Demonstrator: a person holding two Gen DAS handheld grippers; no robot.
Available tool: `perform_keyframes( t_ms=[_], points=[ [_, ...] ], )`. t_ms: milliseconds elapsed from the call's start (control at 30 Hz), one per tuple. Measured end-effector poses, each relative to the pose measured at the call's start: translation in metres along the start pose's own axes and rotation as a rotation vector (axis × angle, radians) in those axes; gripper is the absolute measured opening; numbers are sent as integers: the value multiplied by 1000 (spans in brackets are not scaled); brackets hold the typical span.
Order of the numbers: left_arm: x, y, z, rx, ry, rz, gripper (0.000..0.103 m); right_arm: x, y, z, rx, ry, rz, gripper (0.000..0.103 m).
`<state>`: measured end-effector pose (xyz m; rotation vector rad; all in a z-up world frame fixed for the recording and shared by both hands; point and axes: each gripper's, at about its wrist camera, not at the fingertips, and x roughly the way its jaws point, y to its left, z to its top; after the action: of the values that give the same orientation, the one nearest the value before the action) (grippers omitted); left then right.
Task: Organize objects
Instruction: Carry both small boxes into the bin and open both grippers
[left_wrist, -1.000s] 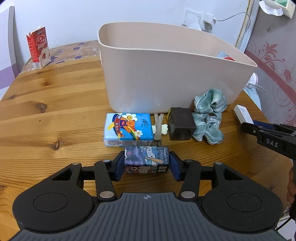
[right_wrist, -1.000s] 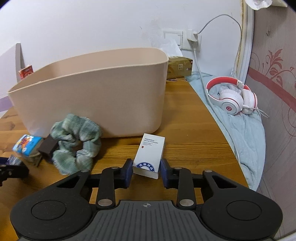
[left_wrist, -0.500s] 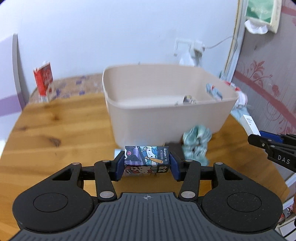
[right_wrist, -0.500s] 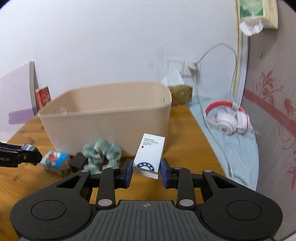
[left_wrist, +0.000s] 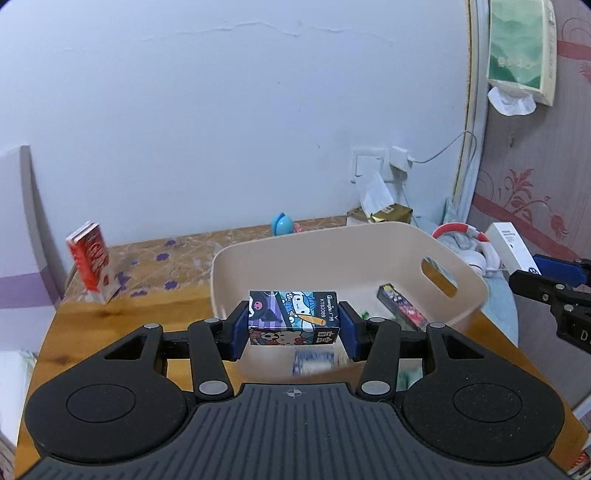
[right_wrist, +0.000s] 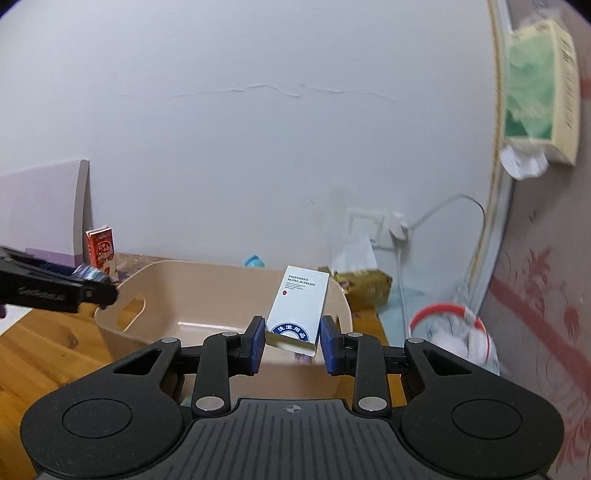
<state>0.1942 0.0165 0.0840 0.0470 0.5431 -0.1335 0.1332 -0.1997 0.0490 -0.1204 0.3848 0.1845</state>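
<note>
My left gripper (left_wrist: 293, 323) is shut on a small cartoon-printed box (left_wrist: 293, 317) and holds it in the air over the near rim of the beige plastic bin (left_wrist: 476, 284). My right gripper (right_wrist: 293, 341) is shut on a white hotel-supplies box (right_wrist: 299, 306) and holds it tilted above the bin's (right_wrist: 110, 325) near right side. The right gripper with its white box (left_wrist: 508, 247) shows at the right of the left wrist view. The left gripper's fingers (right_wrist: 85, 291) show at the left of the right wrist view. A dark wrapped item (left_wrist: 400, 306) lies inside the bin.
A red carton (left_wrist: 90, 260) stands at the table's back left. Red and white headphones (right_wrist: 454, 328) lie on a blue cloth right of the bin. A tissue pack and gold box (right_wrist: 365, 284) sit by the wall socket. A blue round object (left_wrist: 282, 223) sits behind the bin.
Both grippers have lifted their boxes off the table and now hold them high, over the bin. The table items in front of the bin have dropped out of view.
</note>
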Motion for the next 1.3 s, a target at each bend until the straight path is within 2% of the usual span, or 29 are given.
perform_keyframes(
  t_ms=[200, 467, 567, 733, 867, 900, 967, 1000, 1033, 1100, 1233, 1300],
  points=[
    [49, -9, 12, 51, 46, 10, 50, 36, 5, 14, -38, 27, 10, 30],
    [108, -8, 5, 35, 195, -4, 51, 93, 3, 9, 0, 123, 59, 30],
    [120, -8, 0, 28, 225, 19, 51, 108, 4, 3, 2, 157, 66, 30],
    [134, -7, -6, 28, 270, 16, 51, 120, 5, -4, -7, 201, 76, 30],
    [133, -8, -6, 20, 263, 23, 51, 125, 5, -8, -5, 228, 80, 31],
    [130, -8, -6, 17, 253, 26, 52, 125, 5, -9, -1, 232, 81, 42],
    [123, -9, -4, 13, 238, 20, 60, 123, 4, -10, 7, 232, 83, 43],
    [120, -10, -2, 11, 230, 20, 70, 120, 4, -10, 10, 228, 83, 47],
    [114, -10, -1, 11, 213, 23, 76, 118, 3, -8, 11, 224, 81, 51],
    [103, -11, 2, 10, 185, 35, 78, 109, 3, -5, 9, 200, 72, 70],
    [79, -11, 6, -2, 152, 34, 83, 90, 4, 2, 9, 156, 56, 82],
    [67, -10, 6, -1, 134, 39, 84, 78, 5, 4, 11, 136, 52, 99]
  ],
)
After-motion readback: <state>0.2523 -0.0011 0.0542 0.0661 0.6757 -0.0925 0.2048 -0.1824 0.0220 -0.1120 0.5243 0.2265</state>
